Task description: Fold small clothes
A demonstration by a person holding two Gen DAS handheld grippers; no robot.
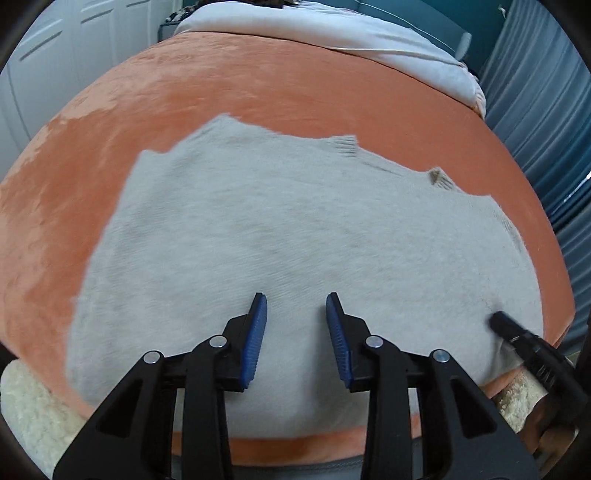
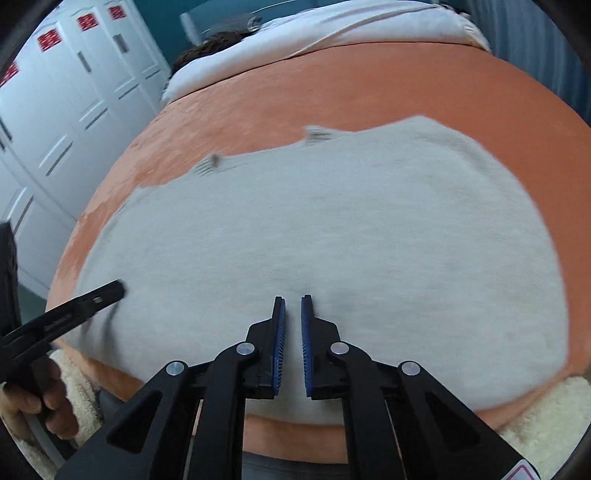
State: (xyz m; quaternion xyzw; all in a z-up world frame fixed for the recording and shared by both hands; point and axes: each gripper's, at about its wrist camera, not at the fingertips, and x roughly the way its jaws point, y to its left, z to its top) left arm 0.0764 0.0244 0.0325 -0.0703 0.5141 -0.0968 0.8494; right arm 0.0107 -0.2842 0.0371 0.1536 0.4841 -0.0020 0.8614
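Observation:
A pale grey knitted garment (image 1: 277, 221) (image 2: 332, 221) lies spread flat on an orange blanket (image 1: 258, 81) (image 2: 369, 81). Small ribbed bits show at its far edge. My left gripper (image 1: 295, 295) hovers over the garment's near part, open, with only cloth showing in the gap between its blue pads. It enters the right wrist view as a black finger (image 2: 118, 286) at the garment's left edge. My right gripper (image 2: 293, 297) is shut to a thin slit over the garment's near middle, with nothing seen between the pads. In the left wrist view its tip (image 1: 496, 317) rests near the garment's right edge.
A white sheet (image 1: 332, 33) (image 2: 351, 26) covers the far end of the bed. Cream fleece (image 1: 26, 398) (image 2: 546, 417) shows under the blanket's near edge. White cupboard doors (image 2: 74, 92) stand to the left and a blue curtain (image 1: 535, 92) to the right. A hand (image 2: 26, 406) holds the left gripper.

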